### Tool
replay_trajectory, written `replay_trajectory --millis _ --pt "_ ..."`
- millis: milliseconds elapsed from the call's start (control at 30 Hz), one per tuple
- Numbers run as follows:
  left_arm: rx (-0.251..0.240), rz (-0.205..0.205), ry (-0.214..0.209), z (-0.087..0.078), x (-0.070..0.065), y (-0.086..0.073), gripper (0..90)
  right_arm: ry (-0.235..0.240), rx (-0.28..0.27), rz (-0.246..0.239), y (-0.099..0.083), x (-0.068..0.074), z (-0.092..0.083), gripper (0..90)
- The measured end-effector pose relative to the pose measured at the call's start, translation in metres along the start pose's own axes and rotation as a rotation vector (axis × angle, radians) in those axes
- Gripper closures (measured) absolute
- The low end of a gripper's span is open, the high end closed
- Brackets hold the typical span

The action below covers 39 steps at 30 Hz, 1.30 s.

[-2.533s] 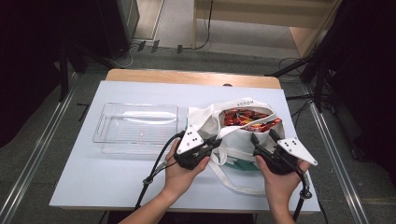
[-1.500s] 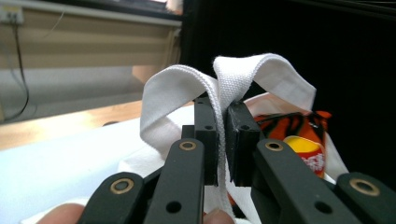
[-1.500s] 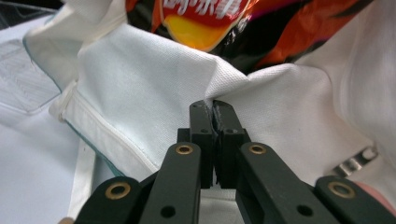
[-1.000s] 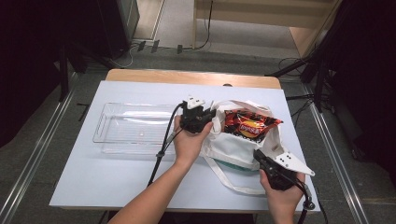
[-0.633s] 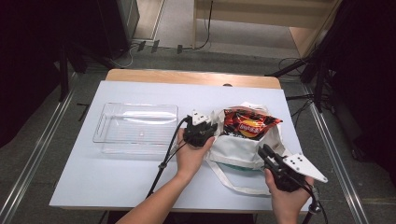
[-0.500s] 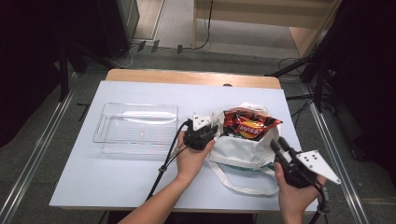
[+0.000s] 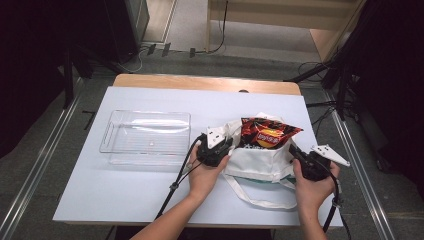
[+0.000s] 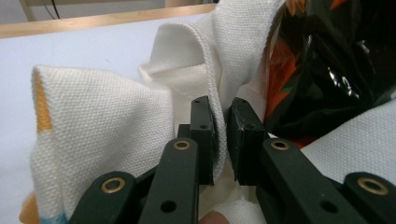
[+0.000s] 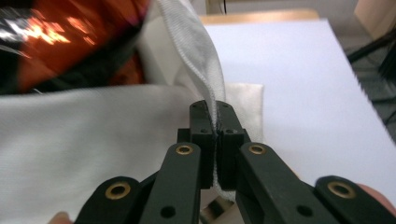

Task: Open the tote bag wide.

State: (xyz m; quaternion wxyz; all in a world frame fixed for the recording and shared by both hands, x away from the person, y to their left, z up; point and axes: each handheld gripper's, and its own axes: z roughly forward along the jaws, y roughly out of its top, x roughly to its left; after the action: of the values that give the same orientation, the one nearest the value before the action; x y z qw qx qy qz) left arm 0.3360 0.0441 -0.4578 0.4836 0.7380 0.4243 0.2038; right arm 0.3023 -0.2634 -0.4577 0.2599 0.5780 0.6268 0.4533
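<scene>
A pale blue-white rectangular tabletop (image 7: 150, 195) with a bare wooden strip along its far edge stands on a grey floor between metal rails; dark equipment, stands and loose cables crowd the room beyond the far edge. A clear plastic rectangular tray (image 7: 145, 137) sits towards the table's left edge, about midway between near and far edges. A white canvas tote bag (image 7: 260, 162) lies right of centre, nearer the right edge, its long strap looping towards the near edge. A red and black glossy snack packet (image 7: 265, 135) pokes out of the bag's mouth on the far side.

Both forearms come in from the near edge. The left hand (image 7: 205, 175) holds the left gripper (image 7: 222, 147) at the bag's left rim, pointing towards the packet; in the left gripper view its jaws are clamped on the folded canvas hem (image 8: 219, 107). The right hand (image 7: 312, 187) holds the right gripper (image 7: 295, 152) at the bag's right rim, its jaws pinched tight on the canvas edge (image 9: 205, 70).
</scene>
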Motion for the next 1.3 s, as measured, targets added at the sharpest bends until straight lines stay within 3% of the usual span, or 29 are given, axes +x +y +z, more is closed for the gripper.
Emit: replay_trajectory --millis 133,233,333,400,433,533,633,767,900,967,1000,1033,1167,1233,1300 --pt "0.007 0.036 0.034 0.000 -0.005 -0.002 83.1 0.030 0.097 0.030 -0.007 -0.007 0.010 89.7" --pt "0.024 0.014 0.031 0.002 -0.004 -0.002 83.1 0.015 0.146 0.030 -0.011 -0.007 0.016 89.8" --pt "0.027 0.020 0.033 0.004 -0.003 -0.003 83.0 -0.016 0.165 -0.013 -0.012 -0.004 0.019 89.7" --pt "0.021 0.015 0.039 0.006 -0.003 -0.006 83.1 -0.013 0.165 -0.008 -0.012 -0.003 0.018 89.4" --pt "0.011 0.013 0.040 0.006 -0.003 -0.008 83.1 0.004 0.151 0.002 -0.012 -0.005 0.018 87.6" --pt "-0.007 0.025 0.039 0.003 -0.004 -0.011 83.0 0.109 0.097 0.081 -0.014 -0.015 0.011 68.4" --pt "-0.021 0.012 0.025 0.002 -0.002 -0.013 82.2 0.157 0.079 0.105 -0.015 -0.020 0.006 65.0" --pt "-0.031 0.040 0.049 0.001 -0.006 -0.014 81.8 0.142 0.033 -0.010 -0.019 -0.015 0.004 60.6" --pt "-0.033 0.029 0.037 0.000 -0.004 -0.014 81.9 0.128 0.011 0.020 -0.014 -0.017 -0.002 59.6" --pt "-0.032 0.034 0.036 -0.001 -0.004 -0.015 81.8 0.082 -0.040 -0.015 -0.007 -0.012 -0.015 59.6" --pt "-0.031 0.032 0.034 -0.001 -0.004 -0.015 81.9 0.051 -0.084 -0.035 -0.002 -0.007 -0.024 52.7" --pt "-0.030 0.031 0.034 -0.001 -0.003 -0.015 81.8 0.040 -0.109 -0.045 0.000 -0.004 -0.029 51.7" --pt "-0.028 0.034 0.035 -0.002 -0.004 -0.015 81.8 0.113 -0.172 -0.044 0.014 0.011 -0.045 47.8" --pt "-0.031 0.036 0.035 -0.002 -0.004 -0.015 81.8 0.162 -0.166 -0.027 0.017 0.015 -0.047 53.6" --pt "-0.031 0.037 0.036 -0.002 -0.004 -0.015 81.8 0.169 -0.172 -0.056 0.018 0.024 -0.047 57.4"
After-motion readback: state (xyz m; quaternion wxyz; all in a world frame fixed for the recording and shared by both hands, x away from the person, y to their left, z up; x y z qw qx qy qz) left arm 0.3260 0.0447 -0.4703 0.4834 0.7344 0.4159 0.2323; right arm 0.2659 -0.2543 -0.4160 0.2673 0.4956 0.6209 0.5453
